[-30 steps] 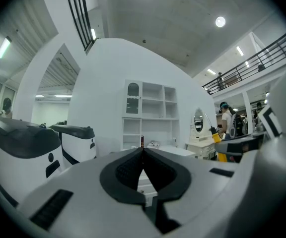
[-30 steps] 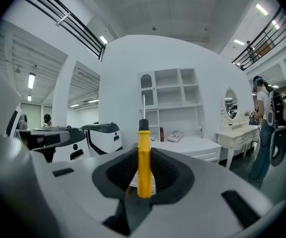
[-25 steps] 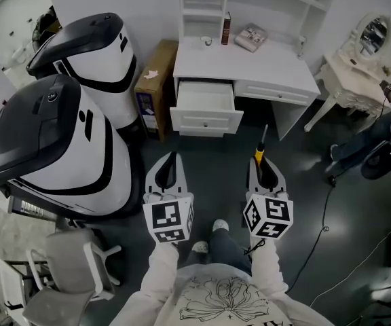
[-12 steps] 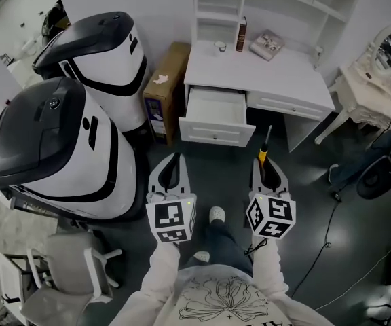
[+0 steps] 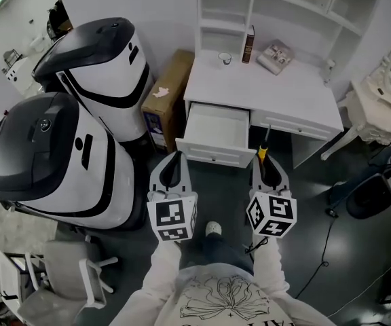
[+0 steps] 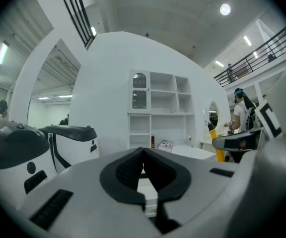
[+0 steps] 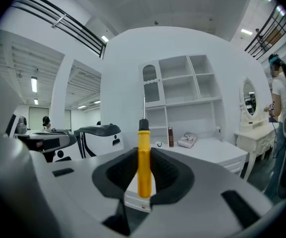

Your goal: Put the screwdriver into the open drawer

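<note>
My right gripper (image 5: 266, 166) is shut on a screwdriver (image 5: 262, 152) with a yellow handle, a black collar and a thin shaft that points toward the desk. In the right gripper view the screwdriver (image 7: 143, 157) stands upright between the black pads. The open drawer (image 5: 214, 132) juts out of the left side of the white desk (image 5: 277, 90), just ahead and left of the screwdriver tip; its inside looks bare. My left gripper (image 5: 172, 170) is shut with nothing in it, level with the right one; in its own view the left gripper (image 6: 143, 164) has its pads meeting.
Two large white-and-black machines (image 5: 53, 155) stand at the left. A brown cardboard box (image 5: 163, 94) leans beside the desk. On the desk are a small cup (image 5: 225, 58), a dark bottle (image 5: 248, 44) and a book (image 5: 275, 47). A white chair (image 5: 56, 277) is at lower left; a cable (image 5: 318, 250) crosses the dark floor.
The desk and open drawer have come closer and lower in the head view as I step toward them. Both grippers keep their pose, and the screwdriver stays in the right one.
</note>
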### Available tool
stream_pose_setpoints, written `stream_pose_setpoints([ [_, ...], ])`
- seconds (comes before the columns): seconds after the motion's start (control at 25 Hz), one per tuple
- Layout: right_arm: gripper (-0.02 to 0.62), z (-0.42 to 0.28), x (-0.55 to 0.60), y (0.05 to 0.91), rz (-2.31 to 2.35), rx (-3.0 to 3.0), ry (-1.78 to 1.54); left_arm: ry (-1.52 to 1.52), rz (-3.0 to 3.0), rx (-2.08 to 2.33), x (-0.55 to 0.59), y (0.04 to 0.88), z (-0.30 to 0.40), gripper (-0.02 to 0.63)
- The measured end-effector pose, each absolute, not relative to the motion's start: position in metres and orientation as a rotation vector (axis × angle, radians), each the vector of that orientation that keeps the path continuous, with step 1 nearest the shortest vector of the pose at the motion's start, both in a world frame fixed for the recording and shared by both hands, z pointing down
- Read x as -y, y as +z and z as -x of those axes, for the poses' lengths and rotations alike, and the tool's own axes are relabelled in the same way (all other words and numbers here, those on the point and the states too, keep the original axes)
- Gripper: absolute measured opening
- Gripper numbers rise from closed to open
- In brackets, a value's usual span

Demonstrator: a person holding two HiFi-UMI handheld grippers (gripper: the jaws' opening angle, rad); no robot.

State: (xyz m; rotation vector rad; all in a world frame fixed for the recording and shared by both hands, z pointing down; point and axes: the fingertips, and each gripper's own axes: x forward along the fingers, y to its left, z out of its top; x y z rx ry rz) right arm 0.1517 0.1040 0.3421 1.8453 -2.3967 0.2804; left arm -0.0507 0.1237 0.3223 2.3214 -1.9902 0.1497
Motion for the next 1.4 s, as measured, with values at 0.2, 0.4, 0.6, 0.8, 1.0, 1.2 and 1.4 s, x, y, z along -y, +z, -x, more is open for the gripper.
stream_pose_setpoints([
  [0.2,0.074,-0.165,-0.051,0.341,-1.811,2.431,0.270,0.141,-2.302,2.019,-0.075,0.321,0.035,0.005],
  [0.4,0.074,-0.176,-0.015,0.348,-1.774,2.451,0.291,0.154,-2.269,2.040,-0.045,0.327,0.022,0.005],
  [0.6,0.074,-0.173,0.008,0.356,-1.730,2.462,0.312,0.180,-2.236,2.048,-0.025,0.336,0.022,0.005],
  [0.8,0.074,-0.165,0.030,0.367,-1.704,2.463,0.332,0.204,-2.215,2.042,-0.003,0.348,0.026,0.006],
  [1.0,0.074,-0.157,0.062,0.377,-1.691,2.448,0.348,0.227,-2.193,2.033,0.031,0.359,0.035,0.006],
  [1.2,0.074,-0.148,0.104,0.385,-1.695,2.428,0.360,0.243,-2.193,2.003,0.075,0.370,0.045,0.006],
  [1.4,0.074,-0.136,0.148,0.398,-1.698,2.405,0.394,0.268,-2.199,1.961,0.123,0.383,0.056,0.005],
])
